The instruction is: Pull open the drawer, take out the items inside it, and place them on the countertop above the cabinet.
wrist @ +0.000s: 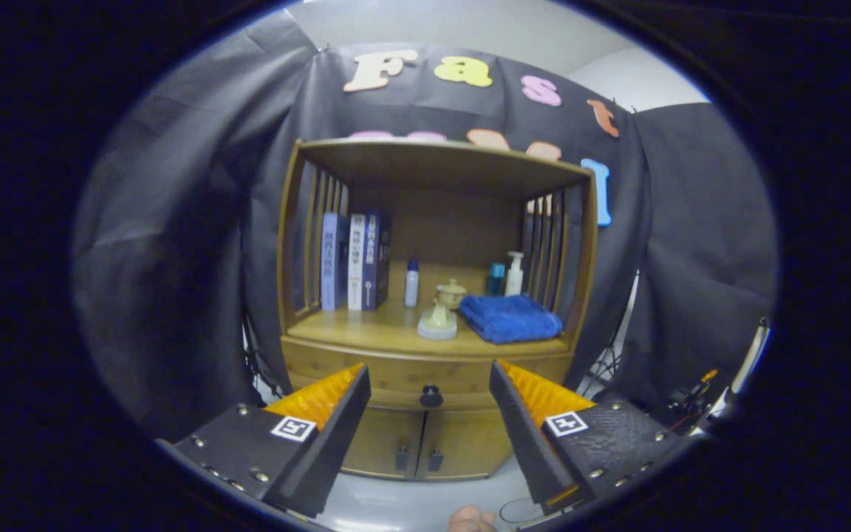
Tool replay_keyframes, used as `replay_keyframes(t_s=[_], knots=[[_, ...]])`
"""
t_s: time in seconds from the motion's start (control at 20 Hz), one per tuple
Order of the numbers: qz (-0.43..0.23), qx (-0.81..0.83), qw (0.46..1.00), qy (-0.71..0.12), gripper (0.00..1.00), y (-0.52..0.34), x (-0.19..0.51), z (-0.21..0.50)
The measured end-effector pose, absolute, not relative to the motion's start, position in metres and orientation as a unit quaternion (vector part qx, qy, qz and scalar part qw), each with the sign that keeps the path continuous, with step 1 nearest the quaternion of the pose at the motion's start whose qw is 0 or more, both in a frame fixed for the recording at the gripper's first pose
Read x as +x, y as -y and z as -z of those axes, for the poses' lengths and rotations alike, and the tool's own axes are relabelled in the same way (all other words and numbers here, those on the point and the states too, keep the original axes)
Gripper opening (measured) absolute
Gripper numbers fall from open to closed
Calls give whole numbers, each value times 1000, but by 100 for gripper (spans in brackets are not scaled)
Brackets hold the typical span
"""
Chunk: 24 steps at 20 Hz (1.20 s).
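Gripper (429,384) held level and facing forward, jaws spread wide apart with nothing between them. Two fingers (337,421) angled slightly inward toward their tips, pressing on nothing. Part of a hand (470,519) visible low down, just beneath the fingers.

Wooden cabinet (436,347) with smooth satin grain, closed drawer (396,373) with a dark glossy knob (431,396), plush blue cloth towel (510,318), glazed cream ceramic pieces (440,314), plastic bottles (411,283), glossy book spines (355,260), gripper (429,391) wide open with ridged pads.
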<state>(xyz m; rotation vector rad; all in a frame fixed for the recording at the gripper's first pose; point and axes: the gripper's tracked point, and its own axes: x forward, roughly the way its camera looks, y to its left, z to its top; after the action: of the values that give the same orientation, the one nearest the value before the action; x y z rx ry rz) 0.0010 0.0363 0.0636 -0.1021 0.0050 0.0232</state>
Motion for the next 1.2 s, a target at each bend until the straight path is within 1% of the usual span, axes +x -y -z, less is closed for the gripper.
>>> replay_keyframes(t_s=[0.15,0.35,0.55,0.8,0.95,1.2], knots=[[-10,-28,999,11,97,-31,-24,-97],[-13,4,998,56,97,-14,-45,-134],[6,7,999,53,97,13,-51,-122],[-19,18,999,28,97,15,-48,-99],[-15,20,999,23,97,25,-49,-96],[-32,47,998,17,97,22,-51,-95]])
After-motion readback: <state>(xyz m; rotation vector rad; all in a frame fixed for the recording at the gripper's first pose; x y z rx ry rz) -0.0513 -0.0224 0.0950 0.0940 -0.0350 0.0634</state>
